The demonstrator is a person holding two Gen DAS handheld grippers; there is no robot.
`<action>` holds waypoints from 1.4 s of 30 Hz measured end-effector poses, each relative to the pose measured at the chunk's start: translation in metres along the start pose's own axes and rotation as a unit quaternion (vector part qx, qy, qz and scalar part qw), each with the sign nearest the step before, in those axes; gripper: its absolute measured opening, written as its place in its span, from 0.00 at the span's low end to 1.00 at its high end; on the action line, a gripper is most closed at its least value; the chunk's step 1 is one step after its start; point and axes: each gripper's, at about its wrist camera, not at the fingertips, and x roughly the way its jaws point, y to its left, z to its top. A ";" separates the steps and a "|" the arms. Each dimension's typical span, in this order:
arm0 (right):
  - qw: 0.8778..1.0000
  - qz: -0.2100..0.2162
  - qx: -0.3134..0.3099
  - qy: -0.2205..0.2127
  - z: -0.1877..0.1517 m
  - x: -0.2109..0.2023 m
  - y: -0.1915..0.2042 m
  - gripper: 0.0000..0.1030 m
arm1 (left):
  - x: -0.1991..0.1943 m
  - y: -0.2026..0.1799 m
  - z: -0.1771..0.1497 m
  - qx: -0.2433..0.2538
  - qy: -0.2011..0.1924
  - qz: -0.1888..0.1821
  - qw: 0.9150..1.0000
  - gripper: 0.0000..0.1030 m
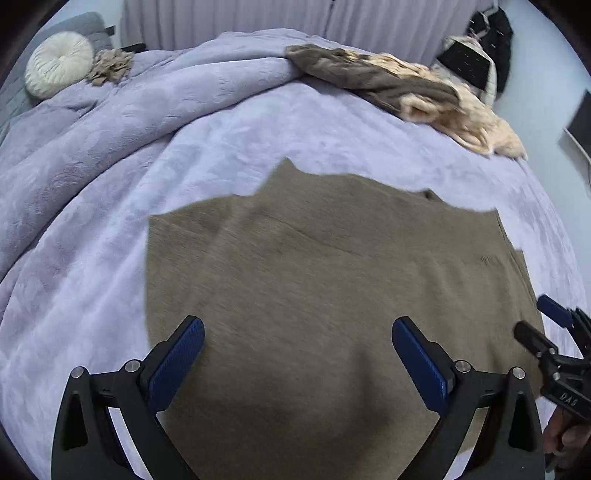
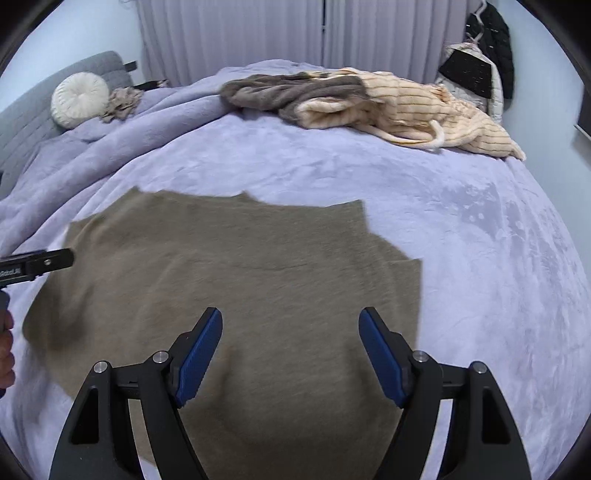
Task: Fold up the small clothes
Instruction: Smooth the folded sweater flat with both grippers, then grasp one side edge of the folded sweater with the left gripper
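An olive-brown garment [image 1: 314,280] lies spread flat on the lilac bedcover [image 1: 110,258]; in the right wrist view the garment [image 2: 236,273] fills the middle. My left gripper [image 1: 297,328] hangs above its near part, open, nothing between the blue pads. My right gripper [image 2: 290,317] is likewise open and empty above the garment's near right part. The right gripper [image 1: 554,332] shows at the right edge of the left wrist view. The left gripper's black finger [image 2: 40,264] pokes in at the left edge of the right wrist view, with a hand [image 2: 5,354] below it.
A heap of grey and cream striped clothes [image 2: 354,103] lies at the bed's far side. A round white cushion [image 2: 79,99] and a small beige cloth [image 2: 123,101] rest by the grey headboard [image 2: 33,110]. Dark clothes [image 2: 487,48] hang at the far right. Curtains [image 2: 240,33] behind.
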 end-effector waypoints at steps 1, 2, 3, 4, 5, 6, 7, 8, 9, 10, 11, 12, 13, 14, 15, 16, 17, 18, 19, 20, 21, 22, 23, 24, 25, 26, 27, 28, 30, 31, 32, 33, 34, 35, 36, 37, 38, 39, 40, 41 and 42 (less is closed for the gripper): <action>1.000 0.000 -0.022 0.008 -0.008 0.003 0.012 0.77 | 0.004 -0.010 -0.009 0.026 0.005 0.012 1.000 0.99; 0.999 -0.014 -0.041 0.019 -0.018 0.008 0.019 0.77 | 0.010 -0.011 -0.018 0.042 0.010 0.041 0.998 0.99; 0.998 -0.029 -0.047 0.027 -0.027 0.010 0.018 0.77 | 0.017 -0.005 -0.024 0.046 0.017 0.067 0.997 0.99; 0.998 -0.041 -0.042 0.034 -0.038 0.010 0.008 0.77 | 0.022 0.008 -0.031 0.037 0.028 0.078 0.996 0.99; 0.998 -0.038 -0.025 0.037 -0.048 0.008 -0.005 0.77 | 0.022 0.024 -0.038 0.020 0.033 0.058 0.998 0.99; 0.998 -0.037 0.001 0.044 -0.058 0.005 -0.024 0.78 | 0.017 0.037 -0.044 0.002 0.032 0.049 0.998 0.99; 0.997 -0.044 0.023 0.051 -0.066 0.000 -0.041 0.78 | 0.010 0.049 -0.051 -0.018 0.034 0.070 0.997 0.99; 0.997 -0.045 0.040 0.055 -0.073 -0.006 -0.054 0.77 | 0.001 0.063 -0.058 -0.042 0.036 0.063 0.996 0.99; 0.994 -0.059 0.061 0.064 -0.081 -0.012 -0.068 0.79 | -0.006 0.075 -0.063 -0.066 0.038 0.045 0.996 0.99; 0.993 -0.060 0.079 0.066 -0.086 -0.020 -0.079 0.79 | -0.015 0.089 -0.071 -0.094 0.036 0.029 0.994 0.99; 0.992 -0.059 0.093 0.062 -0.089 -0.028 -0.085 0.79 | -0.023 0.100 -0.079 -0.119 0.034 0.020 0.992 0.99; 0.991 -0.063 0.101 0.053 -0.091 -0.039 -0.088 0.79 | -0.026 0.108 -0.085 -0.132 0.034 0.017 0.990 0.99; 0.992 -0.066 0.102 0.042 -0.092 -0.048 -0.087 0.79 | -0.027 0.116 -0.090 -0.149 0.036 0.016 0.988 0.99; 0.992 -0.064 0.101 0.031 -0.092 -0.056 -0.083 0.79 | -0.026 0.120 -0.096 -0.163 0.039 0.008 0.986 0.99; 0.993 -0.058 0.098 0.023 -0.090 -0.063 -0.076 0.79 | -0.024 0.124 -0.099 -0.176 0.043 -0.003 0.984 0.99; 0.994 -0.050 0.094 0.016 -0.089 -0.068 -0.067 0.79 | -0.020 0.126 -0.100 -0.190 0.048 -0.017 0.980 0.99; 0.995 -0.042 0.089 0.011 -0.086 -0.071 -0.058 0.79 | -0.016 0.126 -0.099 -0.201 0.049 -0.030 0.978 0.99; 0.996 -0.034 0.082 0.007 -0.082 -0.073 -0.048 0.79 | -0.012 0.123 -0.097 -0.207 0.049 -0.043 0.976 0.99; 0.997 -0.025 0.072 0.005 -0.079 -0.072 -0.036 0.79 | -0.005 0.121 -0.093 -0.211 0.052 -0.060 0.974 0.99; 0.998 -0.016 0.063 0.005 -0.075 -0.070 -0.023 0.79 | 0.003 0.118 -0.088 -0.216 0.058 -0.068 0.972 0.99; 0.999 -0.008 0.052 0.007 -0.071 -0.067 -0.010 0.79 | 0.009 0.114 -0.084 -0.219 0.062 -0.062 0.972 0.99; 0.999 -0.004 0.042 0.010 -0.068 -0.064 0.000 0.79 | 0.014 0.108 -0.080 -0.217 0.064 -0.062 0.972 0.99; 0.999 0.000 0.033 0.012 -0.066 -0.062 0.010 0.79 | 0.017 0.104 -0.075 -0.214 0.063 -0.066 0.973 0.99; 1.000 0.003 0.024 0.013 -0.063 -0.060 0.018 0.79 | 0.019 0.100 -0.072 -0.214 0.061 -0.068 0.972 0.99; 1.000 0.008 0.014 0.014 -0.060 -0.057 0.029 0.79 | 0.020 0.098 -0.069 -0.212 0.057 -0.073 0.973 0.99; 1.000 0.011 0.008 0.014 -0.060 -0.056 0.036 0.79 | 0.022 0.095 -0.066 -0.205 0.052 -0.081 0.974 0.99; 1.000 0.013 0.003 0.015 -0.058 -0.054 0.042 0.79 | 0.023 0.092 -0.064 -0.198 0.045 -0.091 0.975 0.99; 1.000 0.015 -0.003 0.017 -0.056 -0.052 0.049 0.79 | 0.024 0.091 -0.063 -0.194 0.040 -0.101 0.975 0.98; 1.000 0.018 -0.009 0.020 -0.052 -0.049 0.057 0.79 | 0.024 0.095 -0.063 -0.194 0.031 -0.118 0.973 0.85; 1.000 0.020 -0.010 0.019 -0.050 -0.049 0.060 0.79 | 0.025 0.097 -0.063 -0.197 0.027 -0.128 0.972 0.74; 1.000 0.022 -0.010 0.020 -0.046 -0.047 0.062 0.79 | 0.025 0.102 -0.063 -0.204 0.022 -0.141 0.969 0.58; 0.999 0.023 -0.009 0.021 -0.043 -0.046 0.063 0.79 | 0.024 0.108 -0.064 -0.216 0.017 -0.164 0.962 0.50; 0.999 0.027 -0.009 0.022 -0.037 -0.044 0.063 0.79 | 0.024 0.113 -0.065 -0.227 0.015 -0.187 0.956 0.33; 0.999 0.031 -0.008 0.023 -0.031 -0.041 0.064 0.79 | 0.024 0.117 -0.067 -0.237 0.013 -0.210 0.948 0.31; 0.999 0.034 -0.007 0.024 -0.024 -0.038 0.065 0.79 | 0.022 0.117 -0.067 -0.236 0.008 -0.214 0.948 0.29; 0.999 0.040 -0.002 0.027 -0.013 -0.033 0.066 0.79 | 0.021 0.115 -0.068 -0.228 0.004 -0.212 0.950 0.26; 0.998 0.050 0.004 0.031 -0.003 -0.027 0.067 0.79 | 0.019 0.112 -0.068 -0.223 -0.001 -0.208 0.952 0.25; 0.997 0.069 0.016 0.039 0.010 -0.019 0.069 0.79 | 0.017 0.110 -0.067 -0.219 -0.007 -0.207 0.954 0.23; 0.994 0.088 0.028 0.049 0.023 -0.010 0.073 0.79 | 0.015 0.108 -0.067 -0.216 -0.013 -0.206 0.954 0.23; 0.992 0.105 0.039 0.059 0.036 -0.001 0.078 0.79 | 0.013 0.106 -0.067 -0.214 -0.018 -0.206 0.955 0.22; 0.988 0.127 0.052 0.070 0.052 0.012 0.083 0.79 | 0.012 0.104 -0.066 -0.211 -0.023 -0.203 0.956 0.22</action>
